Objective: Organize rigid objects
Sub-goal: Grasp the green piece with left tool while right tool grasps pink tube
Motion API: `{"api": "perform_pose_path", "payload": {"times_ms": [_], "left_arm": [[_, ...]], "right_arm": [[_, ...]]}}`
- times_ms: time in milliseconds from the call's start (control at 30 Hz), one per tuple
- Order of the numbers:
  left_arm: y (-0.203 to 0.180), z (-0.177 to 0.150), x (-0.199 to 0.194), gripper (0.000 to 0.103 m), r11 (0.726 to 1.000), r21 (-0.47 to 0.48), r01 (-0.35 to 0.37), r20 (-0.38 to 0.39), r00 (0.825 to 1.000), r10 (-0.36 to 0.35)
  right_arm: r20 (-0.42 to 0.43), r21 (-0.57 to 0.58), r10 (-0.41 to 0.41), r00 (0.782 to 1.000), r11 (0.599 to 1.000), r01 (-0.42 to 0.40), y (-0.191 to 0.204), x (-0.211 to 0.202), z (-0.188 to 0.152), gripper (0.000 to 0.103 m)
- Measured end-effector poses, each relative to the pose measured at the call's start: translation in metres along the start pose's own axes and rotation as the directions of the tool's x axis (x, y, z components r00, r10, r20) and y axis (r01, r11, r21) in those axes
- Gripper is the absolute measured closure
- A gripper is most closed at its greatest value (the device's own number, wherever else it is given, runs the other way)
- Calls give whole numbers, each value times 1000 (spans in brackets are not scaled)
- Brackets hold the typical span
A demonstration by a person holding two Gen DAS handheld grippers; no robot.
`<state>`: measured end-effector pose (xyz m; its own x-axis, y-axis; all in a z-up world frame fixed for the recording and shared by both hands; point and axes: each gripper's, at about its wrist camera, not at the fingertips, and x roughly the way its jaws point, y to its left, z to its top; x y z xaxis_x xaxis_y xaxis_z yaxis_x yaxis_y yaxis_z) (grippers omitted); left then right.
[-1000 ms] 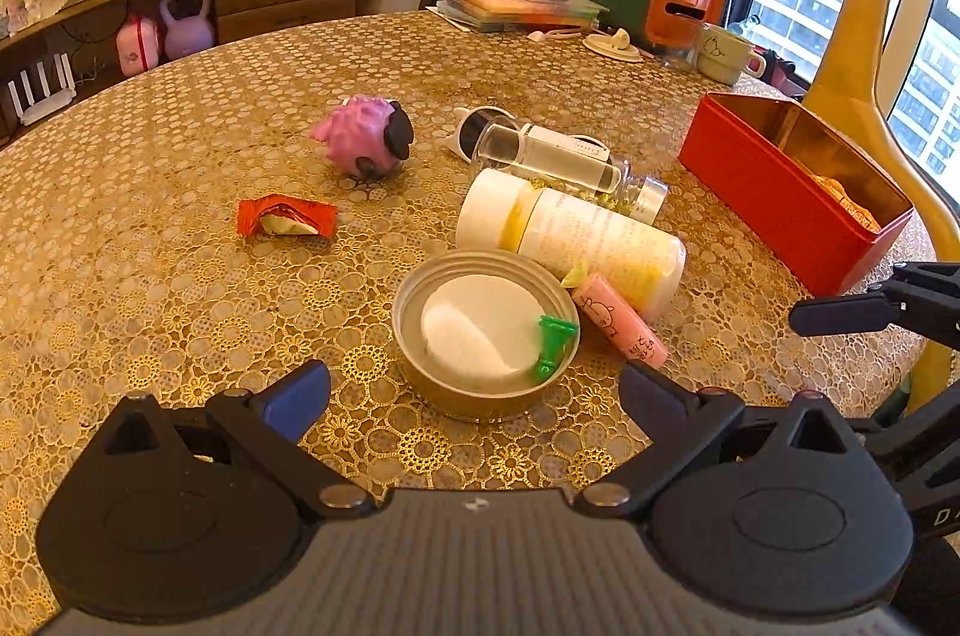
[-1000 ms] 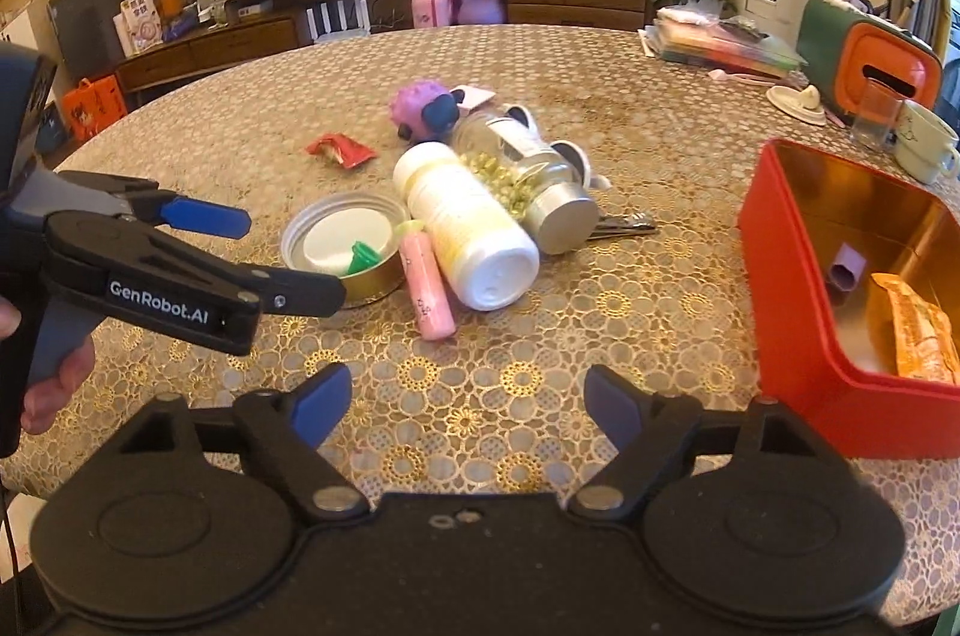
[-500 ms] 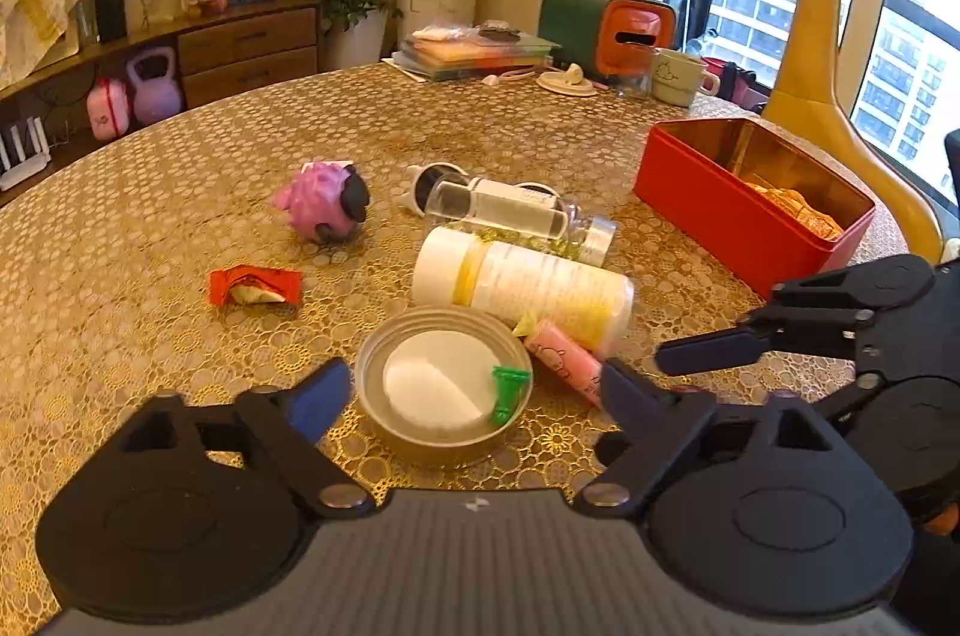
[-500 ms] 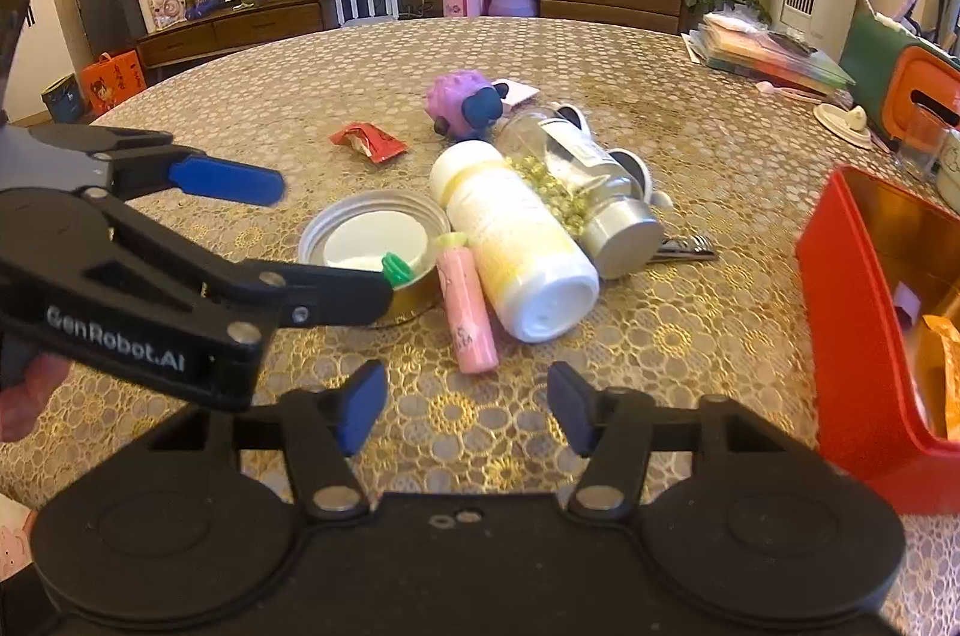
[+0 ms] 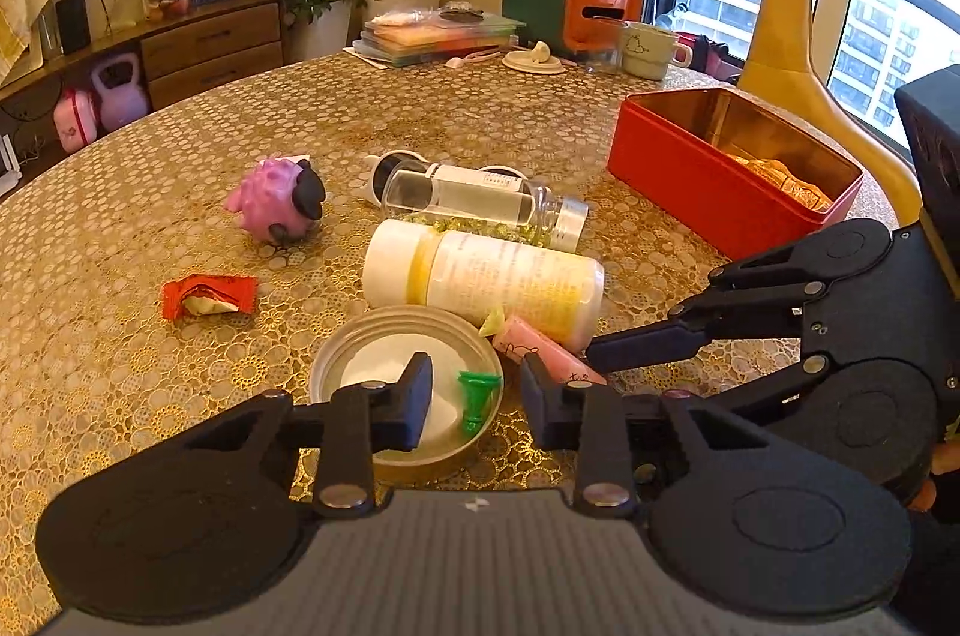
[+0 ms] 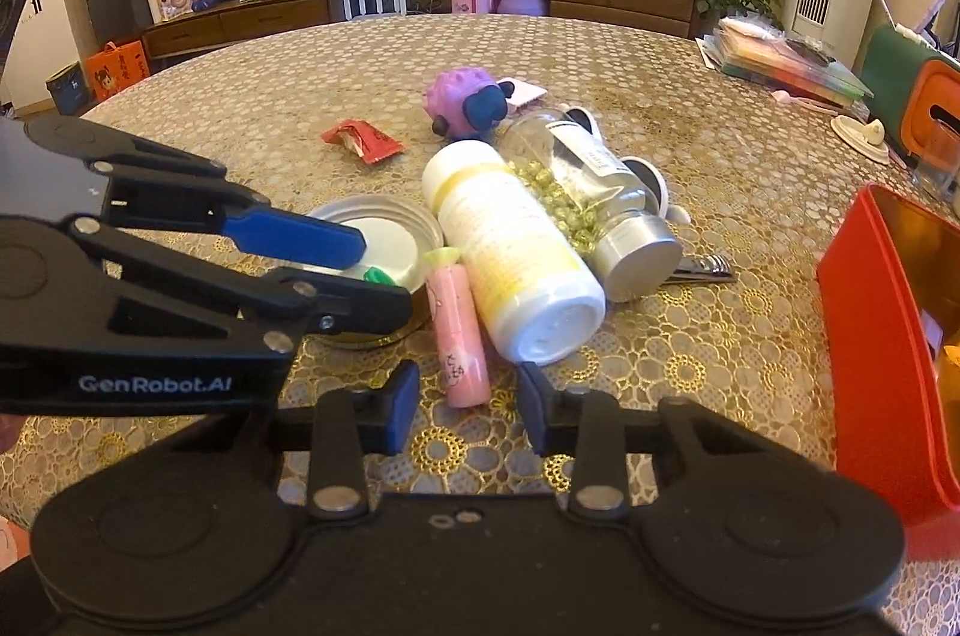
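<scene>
A round tin lid (image 5: pixel 336 366) holds a white disc and a small green piece (image 5: pixel 477 396). My left gripper (image 5: pixel 474 411) is partly open, its fingers either side of the green piece, not touching. A pink tube (image 6: pixel 459 330) lies just ahead of my right gripper (image 6: pixel 465 408), which is partly open around nothing. A white-and-yellow bottle (image 6: pixel 510 252) and a clear jar of gold pills (image 6: pixel 576 192) lie on their sides beside it. An open red tin box (image 5: pixel 708 180) sits on the right.
A purple sheep toy (image 5: pixel 276 204), a red wrapper (image 5: pixel 207 297) and a metal clip (image 6: pixel 705 267) lie on the gold lace tablecloth (image 5: pixel 120 366). At the far edge are books (image 5: pixel 432 33), a green-orange tissue box (image 5: pixel 570 6) and a mug (image 5: pixel 651 48).
Both grippers have narrowed from wide open. The left has moved in over the tin lid's green piece; the right has moved in toward the pink tube.
</scene>
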<state>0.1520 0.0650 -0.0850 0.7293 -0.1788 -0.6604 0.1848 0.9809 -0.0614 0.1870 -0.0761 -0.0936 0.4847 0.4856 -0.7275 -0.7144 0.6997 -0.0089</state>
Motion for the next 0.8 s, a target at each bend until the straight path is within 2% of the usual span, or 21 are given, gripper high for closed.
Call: {"api": "perform_pose_path", "payload": {"times_ms": [233,367,500,800], "left_arm": [[-3,1,3,87,1000,11,-4,-7,1000,4],[-2,-1,2,87,1000,2,-5,0,1000,5],[-5,-1,2,87,1000,16,-14,-1,1000,14],[-5,0,-2,88,1000,7,-18,-3,1000,18]], "right_arm": [[7,9,-3,1000,1000,3,0,1,1,68],[9,17,-7,1000,1000,7,1,2,1,71],[3,25,-12,1000,1000,12,2,1,0,84],[35,15,-18,999,1000,17,10,-14,-4,88]]}}
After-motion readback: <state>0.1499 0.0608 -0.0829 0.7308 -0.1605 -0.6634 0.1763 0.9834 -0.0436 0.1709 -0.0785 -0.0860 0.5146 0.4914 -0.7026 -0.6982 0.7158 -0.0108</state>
